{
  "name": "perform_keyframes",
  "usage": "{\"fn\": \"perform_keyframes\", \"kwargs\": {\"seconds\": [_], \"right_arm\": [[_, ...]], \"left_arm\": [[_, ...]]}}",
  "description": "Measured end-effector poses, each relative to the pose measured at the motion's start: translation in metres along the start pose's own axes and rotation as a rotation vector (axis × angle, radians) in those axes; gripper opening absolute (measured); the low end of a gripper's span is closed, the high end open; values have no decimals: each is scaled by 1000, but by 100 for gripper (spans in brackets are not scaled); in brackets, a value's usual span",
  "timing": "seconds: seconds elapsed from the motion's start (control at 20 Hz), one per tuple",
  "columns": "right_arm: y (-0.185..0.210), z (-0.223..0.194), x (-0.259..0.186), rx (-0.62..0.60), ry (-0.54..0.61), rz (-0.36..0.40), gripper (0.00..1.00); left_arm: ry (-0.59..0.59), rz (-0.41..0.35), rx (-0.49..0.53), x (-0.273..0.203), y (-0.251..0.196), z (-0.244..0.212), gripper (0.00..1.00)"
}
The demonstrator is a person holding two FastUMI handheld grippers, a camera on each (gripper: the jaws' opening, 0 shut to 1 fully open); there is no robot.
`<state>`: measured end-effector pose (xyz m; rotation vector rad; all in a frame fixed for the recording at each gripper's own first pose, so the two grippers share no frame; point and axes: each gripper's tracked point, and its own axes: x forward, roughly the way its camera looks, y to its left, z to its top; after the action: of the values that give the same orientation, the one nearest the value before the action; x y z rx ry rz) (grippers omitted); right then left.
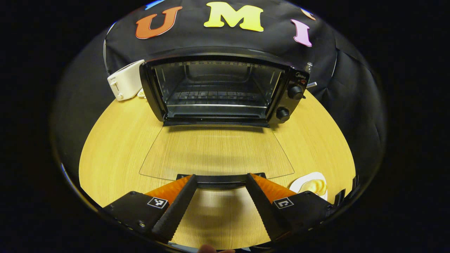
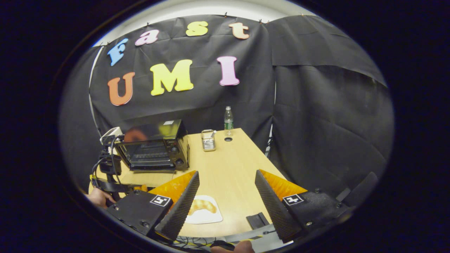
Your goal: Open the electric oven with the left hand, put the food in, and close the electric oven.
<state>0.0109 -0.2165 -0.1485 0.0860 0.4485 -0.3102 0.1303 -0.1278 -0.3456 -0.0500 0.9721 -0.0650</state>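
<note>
Left gripper [image 1: 219, 181] fingers spread wide, flanking the door handle [image 1: 220, 180] without clear contact. Oven [image 1: 225, 89] at 12 o'clock in the left gripper view, its glass door [image 1: 216, 153] folded flat on the table [image 1: 112, 151]. White toaster [image 1: 124, 84] at 10 o'clock beside the oven. Right gripper [image 2: 226, 179] fingers also apart, empty, above the table. Croissant [image 2: 201, 205] on white plate [image 2: 211, 218] at 6 o'clock in the right gripper view. Bottle [image 2: 228, 121] at table's far edge.
</note>
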Motion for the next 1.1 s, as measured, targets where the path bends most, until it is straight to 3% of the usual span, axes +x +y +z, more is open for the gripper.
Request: {"fn": "perform_keyframes", "kwargs": {"seconds": [0.05,0.1,0.55,0.85,1.1], "right_arm": [[1,-2,0,-7,9,4,97],[1,-3,1,-12,17,7,97],[17,-22,13,-84,96,89,100],[26,-37,23,-121,144,210,98],[27,-62,49,-177,215,319,97]], "left_arm": [[10,-2,-5,3,0,-1,84],[17,0,-8,6,2,-2,93],[-44,8,-22,2,0,2,93],[-116,-7,-55,-33,-7,14,93],[-270,3,-12,-101,-5,40,93]]}}
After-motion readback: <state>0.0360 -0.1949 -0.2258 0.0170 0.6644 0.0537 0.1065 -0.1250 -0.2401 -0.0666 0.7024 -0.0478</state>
